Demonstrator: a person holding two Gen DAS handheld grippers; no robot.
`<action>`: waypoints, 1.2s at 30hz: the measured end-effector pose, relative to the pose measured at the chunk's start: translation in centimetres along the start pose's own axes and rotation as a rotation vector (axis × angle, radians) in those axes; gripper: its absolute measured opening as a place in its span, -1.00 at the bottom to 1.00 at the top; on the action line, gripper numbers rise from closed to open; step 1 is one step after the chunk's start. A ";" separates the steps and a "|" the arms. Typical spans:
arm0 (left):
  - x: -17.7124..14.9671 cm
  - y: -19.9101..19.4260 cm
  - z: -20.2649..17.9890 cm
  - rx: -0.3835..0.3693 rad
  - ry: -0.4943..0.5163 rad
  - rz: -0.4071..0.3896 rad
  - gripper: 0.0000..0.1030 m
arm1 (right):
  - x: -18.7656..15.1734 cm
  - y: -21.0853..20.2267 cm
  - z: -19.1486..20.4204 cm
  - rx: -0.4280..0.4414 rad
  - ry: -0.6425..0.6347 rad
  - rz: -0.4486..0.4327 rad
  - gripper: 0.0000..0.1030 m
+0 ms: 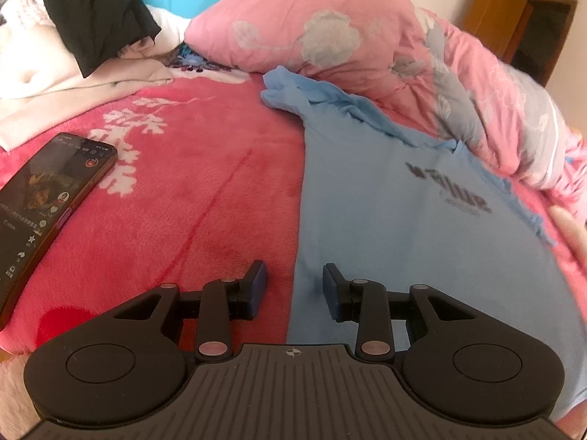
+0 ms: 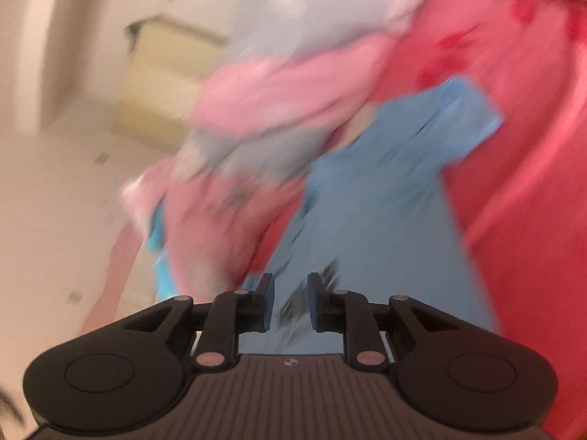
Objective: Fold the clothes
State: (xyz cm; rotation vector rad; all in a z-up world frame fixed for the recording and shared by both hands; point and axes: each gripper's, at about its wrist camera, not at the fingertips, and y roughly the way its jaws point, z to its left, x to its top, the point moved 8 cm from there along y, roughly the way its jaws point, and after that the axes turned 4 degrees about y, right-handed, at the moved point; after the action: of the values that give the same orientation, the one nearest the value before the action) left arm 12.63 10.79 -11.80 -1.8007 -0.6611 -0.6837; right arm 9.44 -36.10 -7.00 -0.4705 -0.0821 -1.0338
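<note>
A light blue T-shirt with dark lettering lies spread on the red blanket, one sleeve bunched at the far end. My left gripper hovers over the shirt's left edge, jaws apart, one pad over the blanket and one over the shirt, nothing pinched. The right wrist view is smeared by motion. It shows the blue T-shirt running away from my right gripper, whose pads stand apart with a clear gap and only the shirt's print behind them.
A phone with a lit screen lies at the left of the blanket. A pink flowered quilt is heaped behind and right of the shirt. Black and white clothes are piled far left. A hand shows at the right edge.
</note>
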 end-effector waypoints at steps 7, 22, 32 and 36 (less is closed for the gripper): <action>2.1 2.1 0.2 -0.054 -0.088 0.064 -0.41 | -8.4 5.0 -1.2 -0.038 -0.260 0.152 -0.57; 2.6 3.9 -0.5 0.091 0.040 0.066 -0.98 | -11.2 6.4 -3.4 -0.059 -0.480 0.030 -0.60; 3.9 4.0 1.9 -0.047 -0.162 0.072 -0.87 | -11.3 6.3 -3.7 -0.060 -0.476 0.031 -0.60; 5.7 6.1 1.6 -0.055 -0.148 0.082 -0.54 | -11.4 6.3 -3.7 -0.067 -0.482 0.030 -0.60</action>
State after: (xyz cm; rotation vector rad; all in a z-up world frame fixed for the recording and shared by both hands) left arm 21.09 11.19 -11.98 -1.9321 -0.6680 -0.5223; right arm 8.32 -25.76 -15.65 -0.7732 -0.4690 -0.8783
